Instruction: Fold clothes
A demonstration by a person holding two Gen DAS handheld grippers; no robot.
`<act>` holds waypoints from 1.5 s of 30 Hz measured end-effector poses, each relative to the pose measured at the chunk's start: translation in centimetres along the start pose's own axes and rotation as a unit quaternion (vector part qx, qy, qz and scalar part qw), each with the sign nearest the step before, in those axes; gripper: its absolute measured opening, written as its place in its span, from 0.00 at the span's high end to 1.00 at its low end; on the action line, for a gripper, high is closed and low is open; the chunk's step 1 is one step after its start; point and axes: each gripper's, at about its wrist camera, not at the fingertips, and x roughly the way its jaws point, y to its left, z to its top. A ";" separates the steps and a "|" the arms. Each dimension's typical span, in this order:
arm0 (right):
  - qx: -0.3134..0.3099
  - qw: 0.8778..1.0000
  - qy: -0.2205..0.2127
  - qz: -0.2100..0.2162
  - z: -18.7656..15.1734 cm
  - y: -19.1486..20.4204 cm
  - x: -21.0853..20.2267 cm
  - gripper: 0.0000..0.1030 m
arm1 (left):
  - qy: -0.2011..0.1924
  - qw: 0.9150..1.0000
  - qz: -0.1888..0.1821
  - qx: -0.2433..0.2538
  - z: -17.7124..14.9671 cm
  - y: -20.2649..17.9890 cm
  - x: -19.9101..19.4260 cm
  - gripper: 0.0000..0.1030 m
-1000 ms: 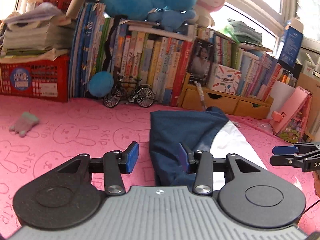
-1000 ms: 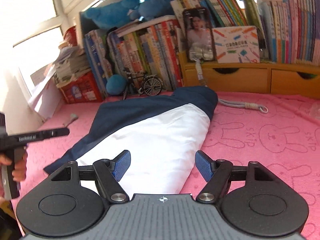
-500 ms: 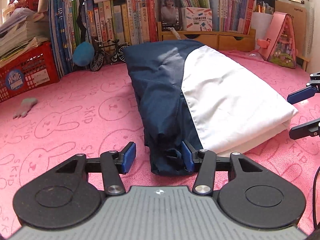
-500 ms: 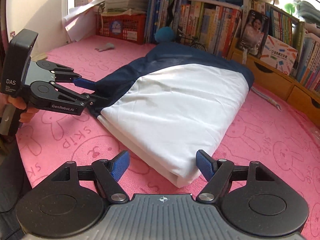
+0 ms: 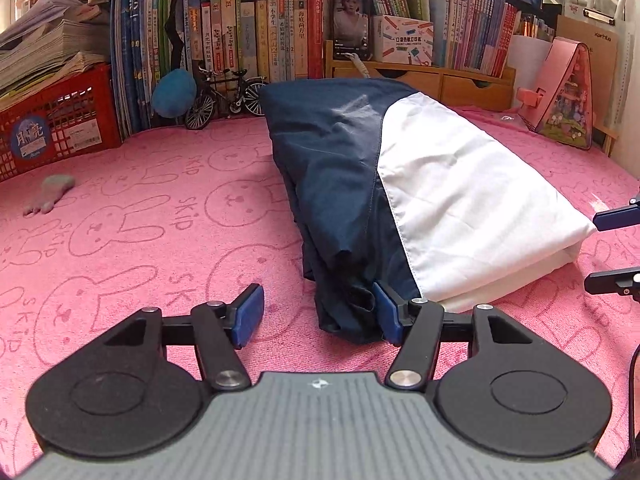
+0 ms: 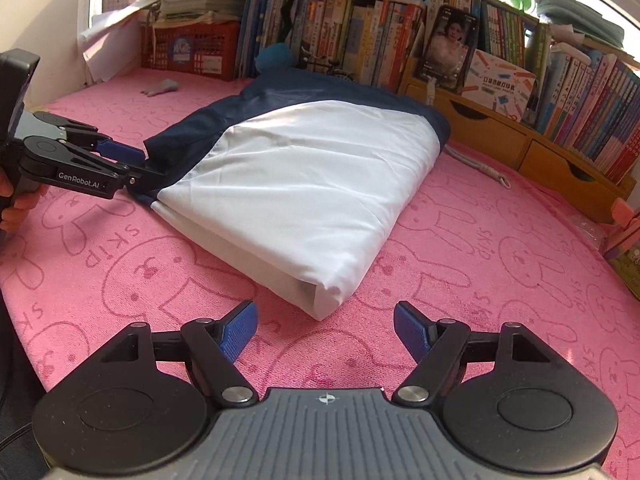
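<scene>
Folded garment [image 5: 460,184] lying on pink mat [image 5: 140,216].
Left gripper [image 5: 318,314] opening around navy corner; right gripper [image 6: 324,326] standing released, grasping nothing.

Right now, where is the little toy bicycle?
In the left wrist view, the toy bicycle stands at the back of the pink mat, against the row of books, just left of the folded garment.

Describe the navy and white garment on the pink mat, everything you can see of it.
The garment is a thin, smooth woven piece, folded into a long flat bundle on the pink rabbit-print mat. A white panel covers most of the top; navy cloth runs along one side and across the far end near the books. The near white corner shows stacked layers. The navy near end is bunched and wrinkled, lying between the left gripper's opening jaws, against one blue pad. The right gripper is open, short of the white corner.
</scene>
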 end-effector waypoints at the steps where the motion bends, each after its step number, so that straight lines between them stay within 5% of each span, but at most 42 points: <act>1: -0.006 1.000 -0.001 -0.001 0.1 0.1 0.0 0.27 | 0.001 1.000 -0.001 0.000 -0.1 0.1 -0.1 0.41; 5: -0.020 1.000 0.002 -0.002 0.5 0.1 0.0 0.26 | 0.006 1.000 -0.002 0.002 -0.3 0.2 -0.3 0.41; 10: 0.006 0.998 0.065 0.027 1.5 -0.8 1.2 0.18 | 0.030 1.000 0.001 -0.008 0.0 0.1 -0.7 0.42; 17: 0.023 0.998 0.049 0.010 1.6 -1.3 1.3 0.12 | 0.051 0.998 0.024 0.041 0.1 -2.5 -2.3 0.42; 34: 0.053 0.998 0.022 0.009 1.4 -1.1 0.4 0.05 | 0.058 0.998 -0.007 0.005 2.4 -4.9 -1.9 0.21; 39: 0.051 0.999 0.016 0.012 1.4 -0.6 0.3 0.03 | 0.054 0.998 -0.008 0.009 2.8 -5.5 -1.9 0.03; 45: 0.050 0.999 0.004 0.014 1.4 -0.3 0.2 0.02 | 0.049 0.999 -0.006 0.004 3.0 -5.9 -1.7 0.00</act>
